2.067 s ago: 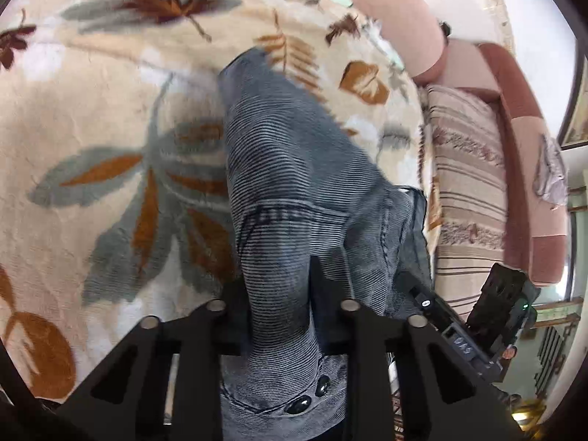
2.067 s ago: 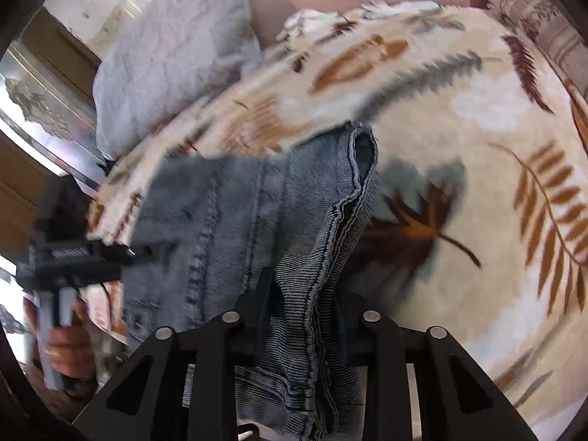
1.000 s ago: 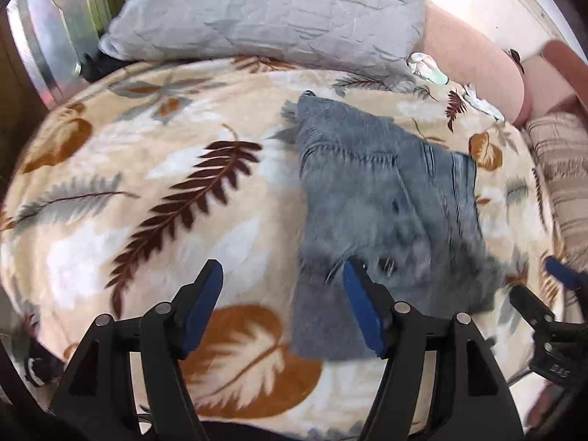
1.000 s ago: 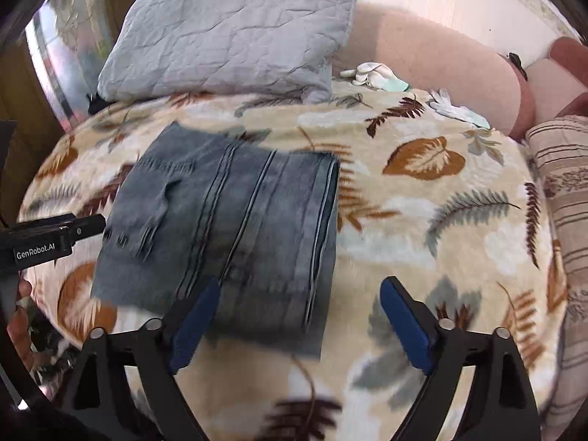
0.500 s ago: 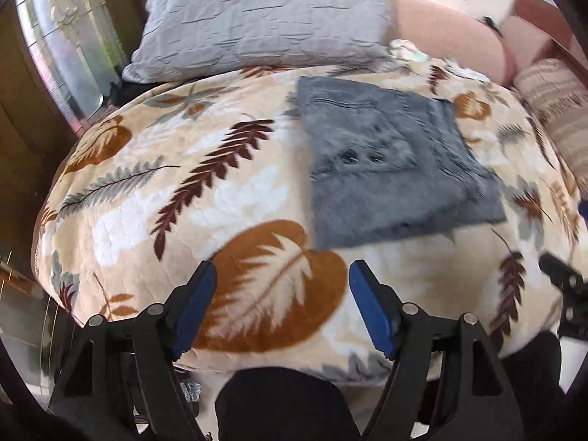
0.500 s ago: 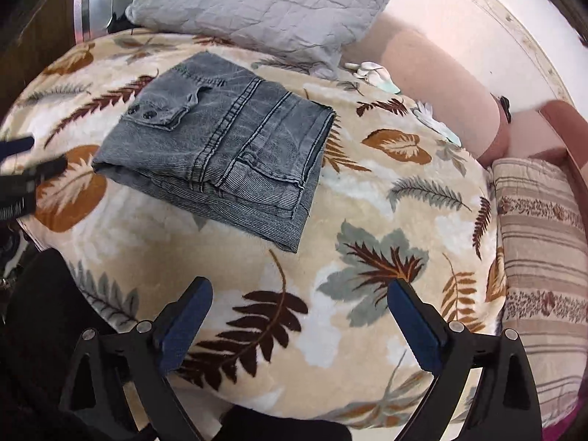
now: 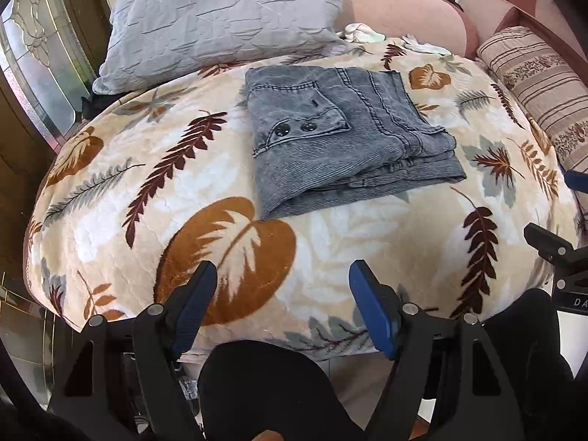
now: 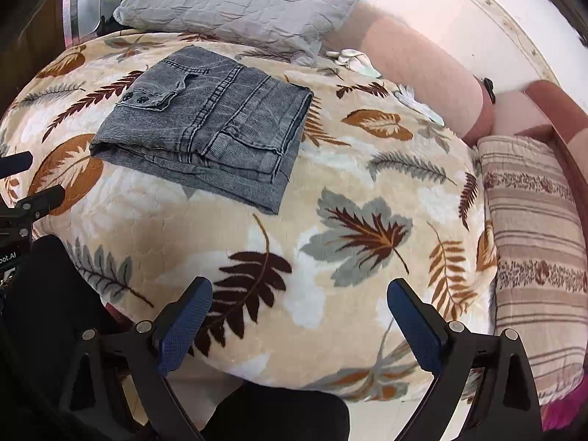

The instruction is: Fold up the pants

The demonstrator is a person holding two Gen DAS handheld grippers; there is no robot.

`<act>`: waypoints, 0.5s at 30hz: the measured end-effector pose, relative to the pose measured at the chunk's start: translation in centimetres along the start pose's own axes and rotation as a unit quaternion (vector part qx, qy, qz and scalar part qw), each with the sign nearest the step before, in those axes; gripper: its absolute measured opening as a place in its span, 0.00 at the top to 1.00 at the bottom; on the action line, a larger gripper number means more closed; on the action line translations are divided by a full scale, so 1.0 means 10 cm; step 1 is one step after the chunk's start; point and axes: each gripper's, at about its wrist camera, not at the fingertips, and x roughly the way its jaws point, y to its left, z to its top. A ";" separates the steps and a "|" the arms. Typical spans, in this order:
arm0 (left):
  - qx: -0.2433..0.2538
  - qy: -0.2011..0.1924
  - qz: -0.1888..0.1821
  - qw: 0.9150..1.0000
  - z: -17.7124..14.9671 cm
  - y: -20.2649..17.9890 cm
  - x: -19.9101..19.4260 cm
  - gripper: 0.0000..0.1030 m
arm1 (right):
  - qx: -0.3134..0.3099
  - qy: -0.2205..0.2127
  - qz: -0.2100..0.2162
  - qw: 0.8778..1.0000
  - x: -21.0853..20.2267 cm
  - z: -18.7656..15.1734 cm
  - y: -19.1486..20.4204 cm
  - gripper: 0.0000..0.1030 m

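Nearest in both wrist views, dark clothing of the person (image 7: 264, 389) fills the bottom edge. Just above it, the left gripper (image 7: 283, 308) hangs over the front edge of the bed, its blue-padded jaws standing wide apart with nothing between them; they have just been opening a little further. The right gripper (image 8: 297, 318) likewise hovers over the front of the bed, jaws spread wide and empty. Each gripper shows at the edge of the other's view as a black frame.

Under both lies a cream blanket (image 7: 330, 257) printed with brown, rust and grey-green leaves, covering the bed. Farther back on it, well apart from either gripper, rest the pants (image 7: 341, 136): grey denim folded into a compact rectangle, lying flat, with a buttoned pocket flap on top and stacked layers showing along the near edge. In the right wrist view the pants (image 8: 205, 125) sit toward the left of the blanket.

Behind the pants a pale grey quilted pillow (image 7: 220, 18) leans at the head of the bed. To the right lies a striped cushion (image 8: 533, 250), and a pink bolster (image 7: 404, 14) runs along the back.
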 end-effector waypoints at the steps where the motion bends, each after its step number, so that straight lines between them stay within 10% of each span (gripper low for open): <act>1: 0.000 0.000 -0.001 1.000 -0.01 0.00 0.00 0.28 | 0.003 0.001 0.001 1.000 0.00 -0.02 -0.01 0.06; 15: 0.009 0.003 -0.033 0.999 0.02 -0.10 -0.06 0.28 | 0.020 0.016 0.008 1.000 0.02 -0.13 -0.08 0.06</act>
